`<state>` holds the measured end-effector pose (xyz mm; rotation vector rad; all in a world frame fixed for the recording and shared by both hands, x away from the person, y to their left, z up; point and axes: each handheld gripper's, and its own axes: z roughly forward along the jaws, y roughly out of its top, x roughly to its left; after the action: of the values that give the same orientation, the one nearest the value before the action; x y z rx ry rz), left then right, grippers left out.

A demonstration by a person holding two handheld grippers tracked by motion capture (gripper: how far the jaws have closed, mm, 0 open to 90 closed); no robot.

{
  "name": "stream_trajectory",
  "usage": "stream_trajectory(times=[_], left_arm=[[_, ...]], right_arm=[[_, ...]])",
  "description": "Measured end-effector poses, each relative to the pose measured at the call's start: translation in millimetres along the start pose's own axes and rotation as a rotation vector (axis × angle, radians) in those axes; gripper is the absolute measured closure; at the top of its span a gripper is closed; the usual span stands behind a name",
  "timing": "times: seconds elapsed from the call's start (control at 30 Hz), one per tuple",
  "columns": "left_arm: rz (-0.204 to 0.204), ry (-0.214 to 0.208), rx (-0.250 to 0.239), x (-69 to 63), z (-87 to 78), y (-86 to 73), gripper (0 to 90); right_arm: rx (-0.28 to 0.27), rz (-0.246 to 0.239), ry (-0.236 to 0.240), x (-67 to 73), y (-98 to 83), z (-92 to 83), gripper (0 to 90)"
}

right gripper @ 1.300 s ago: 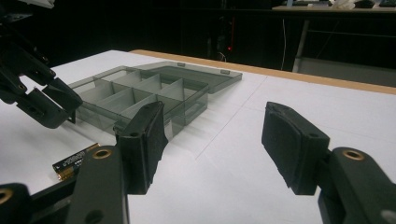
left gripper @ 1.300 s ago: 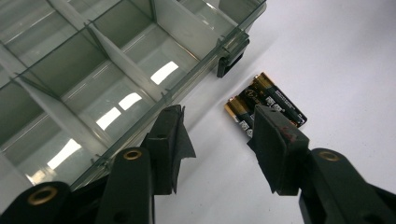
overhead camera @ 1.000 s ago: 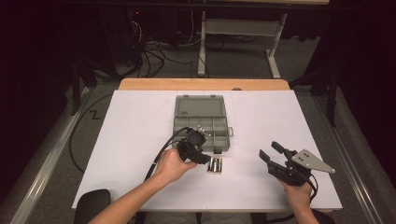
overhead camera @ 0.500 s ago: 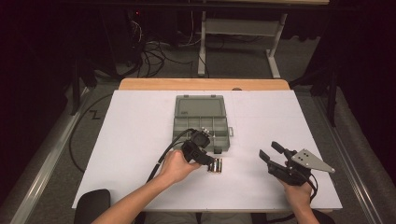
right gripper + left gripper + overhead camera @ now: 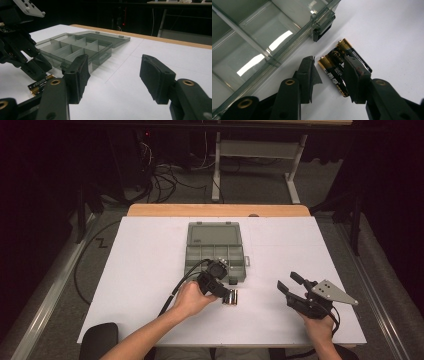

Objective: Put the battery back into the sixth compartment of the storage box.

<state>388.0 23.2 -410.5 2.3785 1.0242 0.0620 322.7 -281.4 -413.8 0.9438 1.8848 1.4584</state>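
White sheeting covers the table (image 5: 125,285), giving contrast. Batteries (image 5: 342,68) lie just beside the open compartment box (image 5: 216,251), ready for loading. Left gripper (image 5: 329,72) has just been closing around them, pads apparently not yet pressing. Right gripper (image 5: 289,284) waits spread, empty.

High overhead, 2 close views, shared batteries (image 5: 231,297)

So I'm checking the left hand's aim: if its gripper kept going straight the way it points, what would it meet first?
Most likely the batteries lying on the white table beside the open organiser box. The left gripper points down at them, its jaws just closing, apparently not yet pressing on them.
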Motion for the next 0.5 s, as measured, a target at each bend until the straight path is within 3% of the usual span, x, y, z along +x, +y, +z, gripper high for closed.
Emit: stream_trajectory(times=[0.5], left_arm=[[-0.002, -0.006, 0.014, -1.0, 4.8, 0.8, 66.6]], right_arm=[[0.001, -0.005, 0.003, 0.9, -0.1, 0.2, 42.2]])
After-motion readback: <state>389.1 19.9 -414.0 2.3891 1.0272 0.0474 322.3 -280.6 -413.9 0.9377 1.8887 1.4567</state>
